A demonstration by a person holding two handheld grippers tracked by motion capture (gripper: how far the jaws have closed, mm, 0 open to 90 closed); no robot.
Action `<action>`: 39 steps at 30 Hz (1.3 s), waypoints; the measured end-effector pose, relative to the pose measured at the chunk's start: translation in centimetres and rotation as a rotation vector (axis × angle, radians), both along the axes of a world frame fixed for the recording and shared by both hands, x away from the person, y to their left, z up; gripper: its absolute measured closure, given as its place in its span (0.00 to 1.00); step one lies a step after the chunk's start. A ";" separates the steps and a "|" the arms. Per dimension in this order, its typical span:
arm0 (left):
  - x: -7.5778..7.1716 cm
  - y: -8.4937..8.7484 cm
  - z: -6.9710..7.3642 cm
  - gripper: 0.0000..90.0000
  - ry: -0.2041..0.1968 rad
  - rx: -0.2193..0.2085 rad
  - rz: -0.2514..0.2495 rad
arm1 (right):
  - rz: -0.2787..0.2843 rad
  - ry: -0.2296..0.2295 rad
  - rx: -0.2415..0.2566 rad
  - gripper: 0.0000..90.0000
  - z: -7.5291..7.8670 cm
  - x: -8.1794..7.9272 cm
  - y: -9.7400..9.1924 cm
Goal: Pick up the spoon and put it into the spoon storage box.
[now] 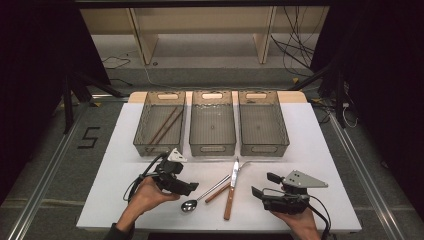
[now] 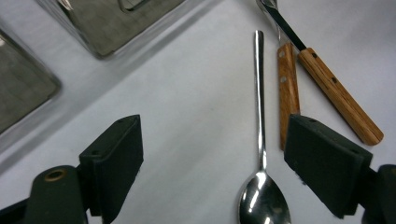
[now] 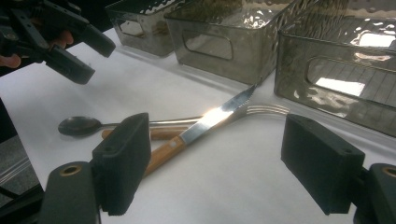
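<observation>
On the white table lie a metal spoon, a wooden-handled knife and a wooden-handled fork, the knife crossing over the fork. My left gripper is open just left of the spoon. In the left gripper view the spoon lies between the open jaws of the left gripper, toward the right one, with the fork handle and knife handle beyond. My right gripper is open to the right of the knife. In the right gripper view the right gripper faces the knife, nothing between its fingers.
Three grey bins stand in a row at the back: the left bin holds brown chopsticks, the middle bin and right bin look bare inside. Shelving and cables lie beyond the table's far edge.
</observation>
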State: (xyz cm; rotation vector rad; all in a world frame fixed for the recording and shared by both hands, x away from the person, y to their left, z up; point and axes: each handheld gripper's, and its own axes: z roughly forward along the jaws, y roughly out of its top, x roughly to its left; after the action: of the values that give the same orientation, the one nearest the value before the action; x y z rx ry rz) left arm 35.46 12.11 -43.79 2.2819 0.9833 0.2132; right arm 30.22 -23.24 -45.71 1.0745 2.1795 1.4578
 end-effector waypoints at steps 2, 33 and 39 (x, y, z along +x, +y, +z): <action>-0.2 -0.3 0.0 0.23 0.009 0.011 -0.014 | 0.001 0.001 -0.003 0.28 -0.1 0.0 0.0; -1.7 -3.3 -2.9 0.67 0.078 0.139 -0.168 | 0.003 -0.004 -0.025 0.28 0.1 -0.3 0.3; -1.9 -3.8 -3.6 0.70 0.060 0.176 -0.163 | 0.004 -0.005 -0.027 0.29 0.1 -0.3 0.3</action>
State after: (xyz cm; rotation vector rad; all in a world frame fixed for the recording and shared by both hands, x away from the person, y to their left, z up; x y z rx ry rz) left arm 33.60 8.30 -47.40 2.5289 0.8308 0.1681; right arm 29.93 -22.90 -45.62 1.0573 2.1922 1.4270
